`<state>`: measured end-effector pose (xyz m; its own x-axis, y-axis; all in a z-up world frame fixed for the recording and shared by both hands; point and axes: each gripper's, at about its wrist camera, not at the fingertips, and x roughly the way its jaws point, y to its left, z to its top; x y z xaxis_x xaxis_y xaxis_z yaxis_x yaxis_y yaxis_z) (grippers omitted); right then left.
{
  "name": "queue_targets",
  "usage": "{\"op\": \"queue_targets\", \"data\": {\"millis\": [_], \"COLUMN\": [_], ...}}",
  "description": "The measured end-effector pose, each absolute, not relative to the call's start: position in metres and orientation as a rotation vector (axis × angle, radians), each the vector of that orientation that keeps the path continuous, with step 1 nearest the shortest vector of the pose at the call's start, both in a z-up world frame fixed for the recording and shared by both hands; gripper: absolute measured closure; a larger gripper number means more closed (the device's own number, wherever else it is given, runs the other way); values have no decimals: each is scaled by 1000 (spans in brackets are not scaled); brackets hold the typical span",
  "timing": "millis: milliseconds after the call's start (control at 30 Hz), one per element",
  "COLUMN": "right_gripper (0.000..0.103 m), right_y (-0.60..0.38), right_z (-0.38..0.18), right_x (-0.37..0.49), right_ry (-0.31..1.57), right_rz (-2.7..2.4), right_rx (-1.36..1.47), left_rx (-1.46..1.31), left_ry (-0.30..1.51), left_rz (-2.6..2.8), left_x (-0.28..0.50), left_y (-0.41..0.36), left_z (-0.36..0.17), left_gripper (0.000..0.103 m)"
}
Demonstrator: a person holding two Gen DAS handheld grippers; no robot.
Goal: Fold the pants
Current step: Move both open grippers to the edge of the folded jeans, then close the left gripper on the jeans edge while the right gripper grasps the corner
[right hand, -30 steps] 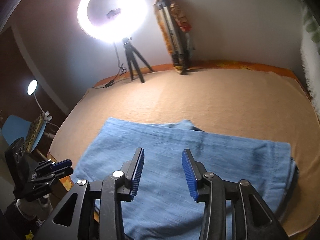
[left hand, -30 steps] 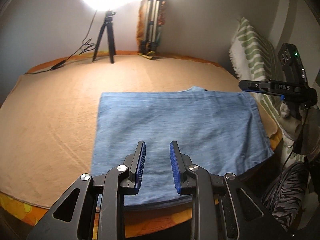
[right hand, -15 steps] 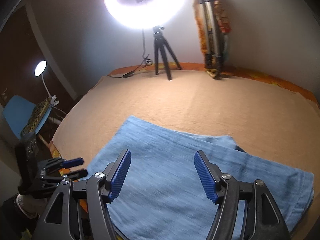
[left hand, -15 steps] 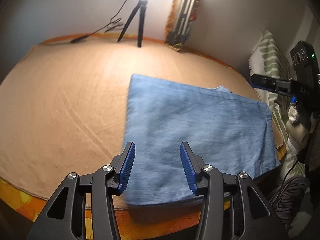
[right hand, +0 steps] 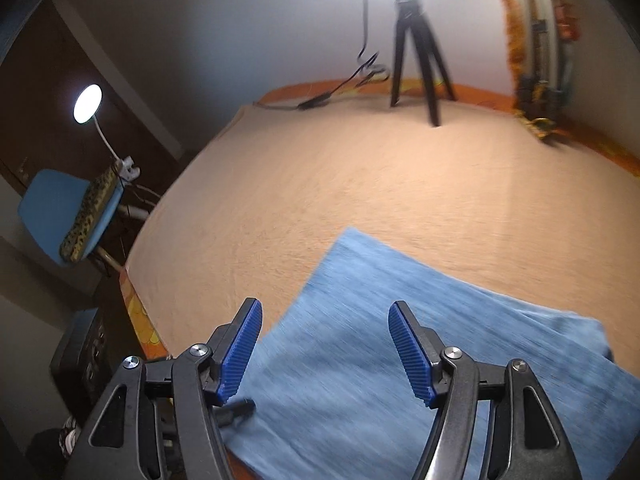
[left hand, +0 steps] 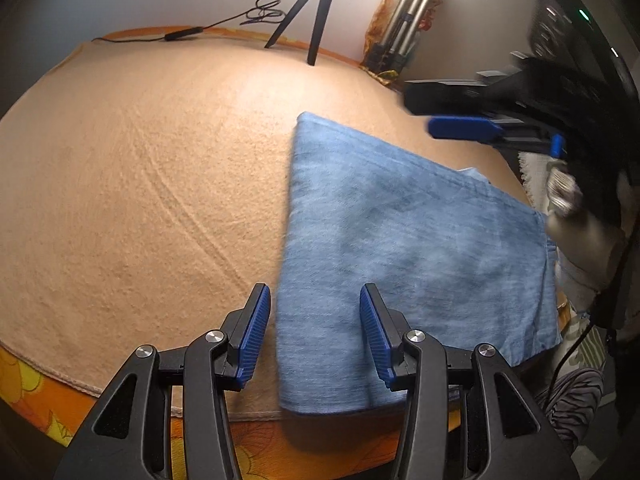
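The folded blue denim pants point(left hand: 408, 256) lie flat as a rectangle on the tan bed cover, near its front edge. My left gripper point(left hand: 314, 300) is open and empty, hovering over the pants' near left corner. The right gripper shows in the left wrist view point(left hand: 472, 116) at the upper right, blurred. In the right wrist view the pants point(right hand: 400, 360) fill the lower right, and my right gripper point(right hand: 325, 316) is open and empty above their left edge.
The tan bed cover point(left hand: 140, 184) spreads wide to the left of the pants. A black tripod point(left hand: 316, 8) and a folded tripod point(left hand: 404, 28) stand at the back wall with a cable. A blue chair point(right hand: 64, 216) and lamp stand left of the bed.
Both grippers have opened wider and swung left. The pants now sit further right in both views. The right gripper has come closer to the left one.
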<state>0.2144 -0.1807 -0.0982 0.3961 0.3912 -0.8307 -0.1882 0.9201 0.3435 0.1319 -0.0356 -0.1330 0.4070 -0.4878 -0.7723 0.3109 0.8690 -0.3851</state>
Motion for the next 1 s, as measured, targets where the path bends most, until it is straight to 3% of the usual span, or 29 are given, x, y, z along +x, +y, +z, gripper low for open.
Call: {"op": "queue_targets", "data": {"millis": [367, 500, 633, 900, 1000], "right_gripper": [35, 35, 35, 35, 40], "right_y": [-140, -130, -121, -105, -98], "right_z": [-139, -149, -155, -162, -166], "right_x": [256, 264, 269, 282, 288], "right_ry": [1237, 1278, 1303, 1360, 1392], "right_rz": [324, 299, 281, 240, 214], "right_rx": [137, 110, 81, -12, -56], "left_rx": [-202, -194, -217, -179, -170], "left_ry": [1052, 1047, 1030, 940, 925], "left_rz": [-527, -527, -543, -602, -617], "left_x": [128, 127, 124, 109, 107], "left_y": [-33, -35, -31, -42, -47], "left_z": [-141, -141, -138, -116, -112], "left_gripper": [58, 69, 88, 93, 93]}}
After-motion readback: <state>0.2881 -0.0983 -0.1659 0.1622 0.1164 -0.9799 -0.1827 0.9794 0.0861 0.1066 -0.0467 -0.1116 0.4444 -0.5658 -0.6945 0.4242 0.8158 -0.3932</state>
